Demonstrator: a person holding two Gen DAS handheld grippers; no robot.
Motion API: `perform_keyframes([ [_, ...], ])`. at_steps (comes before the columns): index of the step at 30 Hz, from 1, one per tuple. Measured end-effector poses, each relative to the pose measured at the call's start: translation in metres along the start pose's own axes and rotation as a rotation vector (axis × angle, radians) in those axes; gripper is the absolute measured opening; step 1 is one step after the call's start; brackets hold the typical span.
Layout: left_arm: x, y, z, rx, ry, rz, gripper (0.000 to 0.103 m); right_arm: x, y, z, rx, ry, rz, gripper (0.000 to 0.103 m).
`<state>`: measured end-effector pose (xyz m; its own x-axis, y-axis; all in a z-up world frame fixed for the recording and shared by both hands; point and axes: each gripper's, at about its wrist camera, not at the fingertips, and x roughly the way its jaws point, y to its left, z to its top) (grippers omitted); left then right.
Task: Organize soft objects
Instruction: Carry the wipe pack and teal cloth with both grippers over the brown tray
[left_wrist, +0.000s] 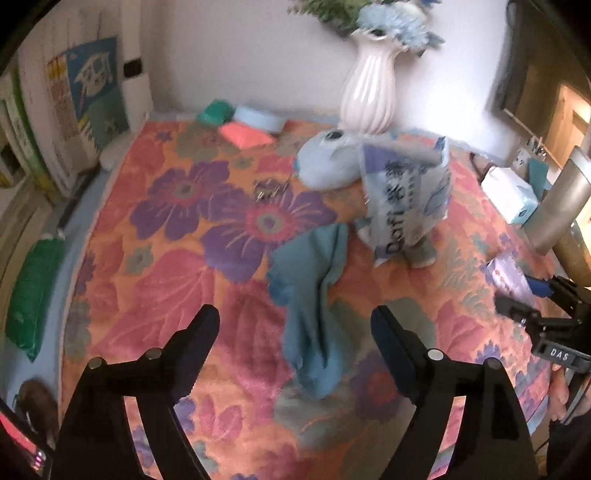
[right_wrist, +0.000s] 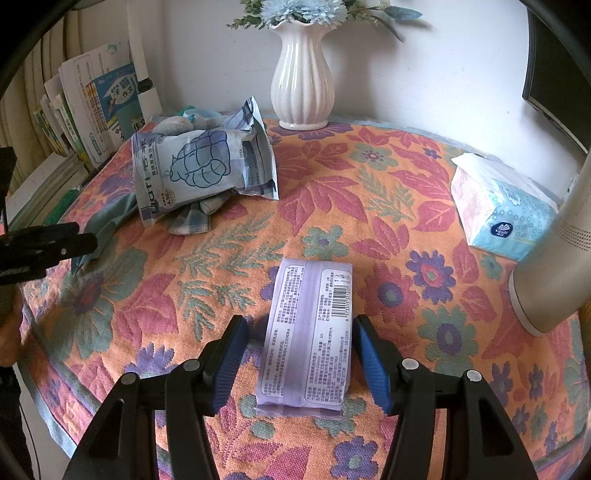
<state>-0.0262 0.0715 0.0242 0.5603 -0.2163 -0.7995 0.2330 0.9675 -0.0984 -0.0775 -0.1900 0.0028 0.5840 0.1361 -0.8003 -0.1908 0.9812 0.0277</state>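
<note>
A floral cloth (right_wrist: 388, 192) covers the table. The right gripper (right_wrist: 299, 354) sits low at the near edge with its jaws apart, one blue-padded finger on each side of a purple pack (right_wrist: 308, 332) that lies flat, label side up. The fingers stand just beside the pack's long edges; whether they touch it I cannot tell.

The left gripper (left_wrist: 295, 332) is also spread wide, holding nothing, above the near end of a teal cloth (left_wrist: 314, 295) that lies crumpled and stretched from near to far on the floral cloth. In the right wrist view this gripper shows at the left edge, by the same teal cloth (right_wrist: 110, 218).

Beyond the teal cloth stands a blue-and-white bag (right_wrist: 199, 170), open at the top, leaning on a checked fabric piece (right_wrist: 195, 218). A pale blue plush (left_wrist: 325, 162) lies just behind the bag, to its far left. Farther left, near the wall, sit a pink pad (left_wrist: 245, 134), a green item (left_wrist: 214, 110) and a light blue round box (left_wrist: 260, 118).

A white ribbed vase (right_wrist: 301, 85) with blue flowers stands at the far edge against the wall. A tissue pack (right_wrist: 498, 206) lies at the right, beside a beige cylinder (right_wrist: 554, 266). Books (right_wrist: 96, 114) lean at the far left.
</note>
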Motion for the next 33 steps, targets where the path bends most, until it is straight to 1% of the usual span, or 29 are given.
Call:
perform_keyframes([
  [2, -0.002, -0.004, 0.002, 0.015, -0.032, -0.002, 0.081, 0.0, 0.0, 0.0, 0.002, 0.004, -0.001, 0.068],
  [3, 0.002, -0.007, 0.006, 0.019, -0.038, 0.013, 0.064, 0.0, 0.001, 0.0, 0.005, 0.008, -0.004, 0.08],
  [4, 0.006, -0.009, 0.01, 0.02, -0.034, 0.026, 0.033, 0.0, 0.001, 0.0, 0.01, 0.011, -0.009, 0.086],
  [5, 0.013, -0.013, 0.013, 0.024, -0.028, 0.036, 0.029, 0.001, 0.0, 0.0, 0.017, 0.012, -0.014, 0.086],
  [6, 0.021, -0.018, 0.016, 0.038, -0.011, 0.041, 0.012, 0.0, -0.001, 0.0, 0.027, 0.011, -0.012, 0.086],
  [7, 0.028, -0.02, 0.018, 0.047, 0.014, 0.054, 0.008, -0.001, -0.004, 0.0, 0.04, 0.006, -0.004, 0.086],
  [8, 0.028, -0.023, 0.018, 0.059, -0.008, 0.084, 0.008, -0.003, -0.007, -0.001, 0.054, 0.0, 0.007, 0.086],
  [9, 0.025, -0.026, 0.019, 0.069, -0.012, 0.081, 0.008, -0.004, -0.011, -0.002, 0.073, -0.007, 0.022, 0.086],
  [12, 0.007, -0.024, 0.012, 0.035, -0.048, 0.048, 0.008, -0.006, -0.023, -0.003, 0.136, -0.002, 0.055, 0.086],
  [14, -0.004, -0.021, 0.006, 0.017, -0.066, 0.027, 0.008, -0.006, -0.025, -0.001, 0.152, -0.002, 0.042, 0.086],
  [15, -0.013, -0.021, 0.002, 0.011, -0.081, 0.004, 0.008, -0.006, -0.022, 0.0, 0.142, 0.001, 0.029, 0.084],
  [16, -0.02, -0.022, -0.002, 0.007, -0.094, -0.019, 0.008, -0.005, -0.017, 0.001, 0.121, 0.006, 0.011, 0.073],
  [17, -0.029, -0.025, -0.005, 0.005, -0.108, -0.055, 0.008, -0.003, -0.01, 0.002, 0.089, 0.016, -0.011, 0.064],
  [19, -0.039, -0.033, -0.009, 0.0, -0.117, -0.095, 0.008, -0.002, 0.007, 0.002, 0.012, 0.019, -0.082, 0.039],
  [21, -0.047, -0.041, -0.011, -0.002, -0.121, -0.147, 0.008, -0.008, 0.019, 0.0, -0.029, 0.007, -0.087, 0.038],
  [22, -0.049, -0.044, -0.01, 0.0, -0.124, -0.168, 0.008, -0.013, 0.022, -0.003, -0.034, -0.003, -0.07, 0.038],
  [25, -0.062, -0.064, -0.006, 0.015, -0.136, -0.234, 0.008, -0.033, 0.017, -0.009, -0.028, -0.032, -0.046, 0.038],
  [28, -0.075, -0.093, 0.001, 0.058, -0.158, -0.279, 0.008, -0.064, -0.005, -0.014, 0.017, -0.086, -0.021, 0.038],
  [29, -0.079, -0.104, 0.003, 0.076, -0.165, -0.296, 0.008, -0.079, -0.019, -0.016, 0.045, -0.108, -0.018, 0.038],
  [32, -0.088, -0.145, 0.009, 0.144, -0.185, -0.344, 0.008, -0.114, -0.053, -0.023, 0.105, -0.155, -0.04, 0.038],
  [33, -0.09, -0.162, 0.011, 0.169, -0.186, -0.377, 0.008, -0.126, -0.065, -0.026, 0.125, -0.17, -0.05, 0.038],
])
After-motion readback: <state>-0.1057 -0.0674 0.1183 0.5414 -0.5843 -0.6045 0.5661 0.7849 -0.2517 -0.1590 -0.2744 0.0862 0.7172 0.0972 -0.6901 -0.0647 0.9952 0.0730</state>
